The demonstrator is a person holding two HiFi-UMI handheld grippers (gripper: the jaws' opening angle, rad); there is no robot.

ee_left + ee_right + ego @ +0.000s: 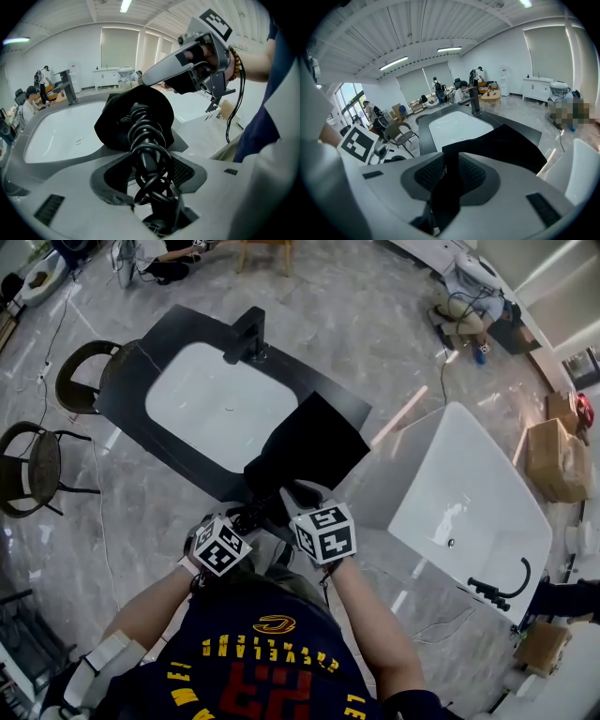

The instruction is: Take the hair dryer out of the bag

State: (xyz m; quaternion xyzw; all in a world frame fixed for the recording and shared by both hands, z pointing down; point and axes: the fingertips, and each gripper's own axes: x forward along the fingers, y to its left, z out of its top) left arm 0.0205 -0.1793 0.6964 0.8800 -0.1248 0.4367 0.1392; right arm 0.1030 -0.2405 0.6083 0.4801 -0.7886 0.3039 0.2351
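- The left tool is clamped wide around the handle of the black plastic hair dryer, which has its black coiled cord wound round it. The pads bear on the loops, not on hard plastic, so the handle could slide or twist inside them under a pull.
- The dryer's head end seems to sit in the mouth of the black fabric bag. The bag drapes over the near corner of the black counter, beside its white basin. I cannot tell how deep the head sits.
- The right tool has its jaws a little apart with a fold of the bag between them, seemingly not pinched. With so slack a hold, the bag would likely follow the dryer rather than come off it.
- A cord loop could catch on the bag's hem and stall the pull, or unwind.
- Both tools hang past the counter's edge, over the grey marble floor. A slip there would drop the dryer onto hard stone.
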